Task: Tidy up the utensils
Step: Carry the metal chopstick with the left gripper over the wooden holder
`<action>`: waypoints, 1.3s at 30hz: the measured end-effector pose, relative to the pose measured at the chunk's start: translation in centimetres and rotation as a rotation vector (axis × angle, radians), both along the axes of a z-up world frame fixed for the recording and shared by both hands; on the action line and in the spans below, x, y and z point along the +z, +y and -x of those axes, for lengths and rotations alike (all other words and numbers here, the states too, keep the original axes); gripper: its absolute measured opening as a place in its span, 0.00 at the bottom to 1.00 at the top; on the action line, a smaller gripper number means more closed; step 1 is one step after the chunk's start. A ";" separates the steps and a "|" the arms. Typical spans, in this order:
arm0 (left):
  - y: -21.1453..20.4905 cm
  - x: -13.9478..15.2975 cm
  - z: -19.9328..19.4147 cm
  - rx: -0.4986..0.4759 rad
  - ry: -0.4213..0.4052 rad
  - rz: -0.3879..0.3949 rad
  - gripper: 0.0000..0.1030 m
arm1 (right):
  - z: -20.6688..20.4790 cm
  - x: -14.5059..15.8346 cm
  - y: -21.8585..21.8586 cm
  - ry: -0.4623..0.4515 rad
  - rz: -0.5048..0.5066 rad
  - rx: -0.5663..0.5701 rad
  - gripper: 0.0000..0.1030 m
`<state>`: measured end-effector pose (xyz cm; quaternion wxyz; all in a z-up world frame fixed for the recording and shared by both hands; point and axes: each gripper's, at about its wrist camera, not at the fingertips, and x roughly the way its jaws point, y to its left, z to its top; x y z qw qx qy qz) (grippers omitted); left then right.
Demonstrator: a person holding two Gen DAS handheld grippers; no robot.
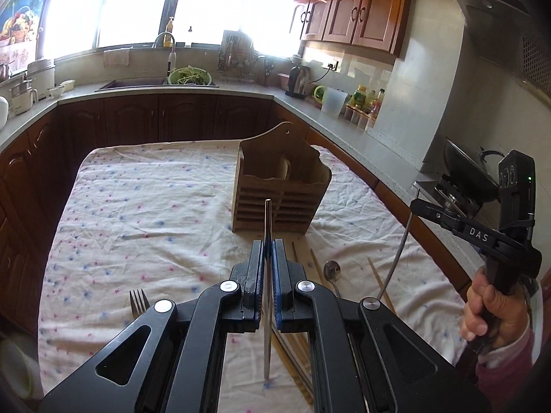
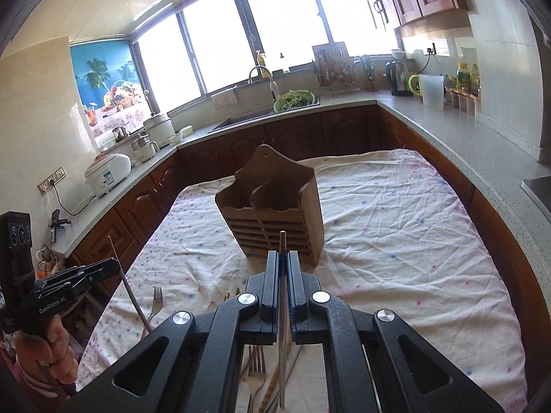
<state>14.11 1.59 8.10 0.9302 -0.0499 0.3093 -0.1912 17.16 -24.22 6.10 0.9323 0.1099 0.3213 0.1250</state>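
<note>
- left gripper (image 1: 268, 241): jaws closed tight on a thin metal utensil (image 1: 267, 213), held upright, its tip poking above the pads; which kind of utensil it is cannot be told from here
- right gripper (image 2: 283, 254): jaws likewise pressed together on a slim metal utensil handle (image 2: 282, 241) that stands up between the pads and hangs down below them; seen from the left wrist view, the right gripper's piece (image 1: 396, 258) dangles as a long thin rod above the cloth
- wooden cutlery holder (image 2: 272, 213): upright on the desk (image 2: 396, 223), which is covered by a white flower-print cloth; two compartments split by a curved divider, slatted front; it sits just beyond both grippers, apart from them
- loose utensils on the cloth near the grippers: a fork (image 1: 138, 301), a spoon (image 1: 332, 270), wooden chopsticks (image 1: 377, 275); more forks (image 2: 156, 301) in the right wrist view
- a hand (image 1: 489, 313) grips the right gripper's handle
</note>
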 end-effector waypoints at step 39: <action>-1.2 10.9 -10.4 0.048 -0.270 0.064 0.03 | -11.6 9.6 -0.9 -0.272 -0.057 -0.102 0.04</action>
